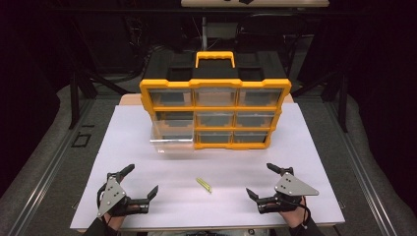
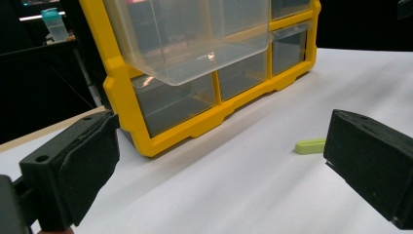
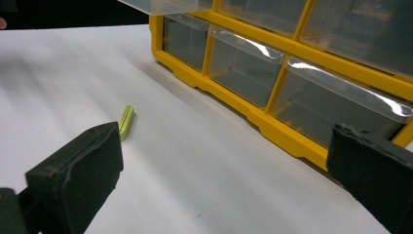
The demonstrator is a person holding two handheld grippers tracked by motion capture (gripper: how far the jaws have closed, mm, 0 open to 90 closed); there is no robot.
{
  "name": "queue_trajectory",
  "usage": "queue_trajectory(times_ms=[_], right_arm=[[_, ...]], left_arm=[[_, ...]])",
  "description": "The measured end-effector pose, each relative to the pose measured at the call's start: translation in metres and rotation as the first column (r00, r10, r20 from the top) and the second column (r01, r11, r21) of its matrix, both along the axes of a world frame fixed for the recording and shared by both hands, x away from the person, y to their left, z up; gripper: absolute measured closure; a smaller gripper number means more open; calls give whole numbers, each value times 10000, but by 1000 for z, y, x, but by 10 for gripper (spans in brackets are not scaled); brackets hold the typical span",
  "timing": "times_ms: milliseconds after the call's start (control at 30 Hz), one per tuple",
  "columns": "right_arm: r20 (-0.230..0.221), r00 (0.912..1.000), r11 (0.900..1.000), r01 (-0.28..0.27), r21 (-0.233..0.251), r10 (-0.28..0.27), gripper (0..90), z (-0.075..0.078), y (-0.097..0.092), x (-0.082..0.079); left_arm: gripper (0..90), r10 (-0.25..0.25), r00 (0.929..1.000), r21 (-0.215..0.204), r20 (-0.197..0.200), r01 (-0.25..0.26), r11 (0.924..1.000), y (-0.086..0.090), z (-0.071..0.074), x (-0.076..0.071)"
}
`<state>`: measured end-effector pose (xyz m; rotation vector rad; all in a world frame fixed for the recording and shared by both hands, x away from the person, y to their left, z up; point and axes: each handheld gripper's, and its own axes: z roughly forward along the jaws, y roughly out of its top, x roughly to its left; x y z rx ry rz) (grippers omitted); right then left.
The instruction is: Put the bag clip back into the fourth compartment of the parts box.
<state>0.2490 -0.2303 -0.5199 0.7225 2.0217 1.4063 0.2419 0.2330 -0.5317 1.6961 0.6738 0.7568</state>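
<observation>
Both hand-held grippers, left (image 1: 139, 181) and right (image 1: 264, 181), rest released low in the frame, flanking the green strip (image 1: 203, 185). It lies flat at lower centre of the white tabletop (image 1: 314, 147), long axis running upper left to lower right. Behind stands the yellow drawer cabinet (image 1: 215, 84); the room is dark.

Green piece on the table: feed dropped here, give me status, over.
Left gripper and right gripper open, empty. Green piece flat between them, untouched. One clear drawer pulled out. Path unobstructed.
</observation>
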Motion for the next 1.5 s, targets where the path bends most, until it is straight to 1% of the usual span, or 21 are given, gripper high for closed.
queue_trajectory(times_ms=[67, 133, 167, 233, 333, 367, 467, 633, 833, 900, 967, 1000, 1033, 1067, 1100, 1167, 1267, 1300, 1333, 1400, 1500], right_arm=[[-121, 9999, 9999, -66, -94, 65, 0, -1, 5, 2], [-167, 9998, 9998, -119, -147, 117, 0, -1, 7, 3], [-233, 9996, 9995, -192, -251, 186, 0, -2, 12, 5], [-298, 9993, 9994, -215, -277, 206, 0, -2, 15, 6], [-293, 9996, 9992, -32, -407, 20, 0, -1, 20, 8], [-382, 9993, 9992, -27, -386, 12, 0, -1, 22, 8], [-503, 9987, 9984, -53, -568, 25, 0, -1, 27, 10], [-680, 9973, 9974, -334, -642, 290, 0, -1, 36, 11], [-857, 9955, 9968, -453, -654, 396, 0, 0, 45, 15], [-997, 9940, 9964, -524, -664, 457, 0, 0, 51, 17], [-1175, 9926, 9952, -418, -889, 312, 0, -1, 56, 19], [-1175, 9926, 9952, -418, -889, 312, 0, -1, 56, 19], [-1316, 9906, 9947, -496, -898, 375, 0, -2, 58, 21], [-1554, 9871, 9933, -558, -1007, 397, 0, -4, 62, 23], [-1635, 9855, 9925, -635, -1043, 458, 0, -4, 63, 23], [-1699, 9845, 9920, -632, -1091, 441, 0, -5, 65, 24], [-1947, 9791, 9907, -815, -1093, 591, 0, -5, 73, 27], [-1947, 9791, 9907, -815, -1093, 591, 0, -5, 73, 27], [-2089, 9760, 9893, -879, -1164, 621, 0, -5, 77, 29], [-2122, 9751, 9891, -905, -1165, 642, 0, -5, 79, 30], [-2343, 9706, 9852, -915, -1451, 557, 0, -5, 88, 34]], left_arm=[[0, -7, 10000, 77, -23, 8, 10000, 0, 0, 0], [0, 0, 10000, 50, -24, 0, 10000, 0, 0, 0], [0, 14, 10000, 41, -6, -14, 10000, 0, 0, 0], [0, 39, 10000, 12, -32, -39, 10000, 1, 0, 0], [0, 27, 10000, 55, -43, -27, 10000, 0, 0, 0], [0, 27, 10000, 55, -43, -27, 10000, 0, 0, 0], [0, 68, 10000, 71, -51, -68, 10000, 1, 0, 0], [0, 63, 10000, 74, -62, -63, 10000, 1, 0, 1], [0, 42, 10000, 37, -56, -41, 10000, 1, 0, 0], [0, 45, 10000, 54, -62, -45, 10000, 1, 0, 1], [0, 49, 10000, 74, -78, -48, 10000, 1, 0, 1], [0, 49, 10000, 74, -78, -48, 10000, 1, 0, 1], [0, 48, 10000, 65, -75, -47, 10000, 1, 0, 1], [0, 46, 10000, 55, -74, -46, 10000, 1, 0, 1], [0, 29, 10000, 13, -62, -29, 10000, 1, 0, 1], [0, 25, 10000, 8, -55, -25, 10000, 1, 0, 0], [0, 21, 10000, 78, -79, -20, 10000, 1, -1, 1], [0, 21, 10000, 78, -79, -20, 10000, 1, -1, 1], [0, 9, 10000, 96, -84, -8, 10000, 1, -1, 1], [0, 21, 10000, 93, -79, -20, 10000, 1, -1, 1], [0, 16, 9999, 60, -101, -15, 10000, 1, -1, 1]])
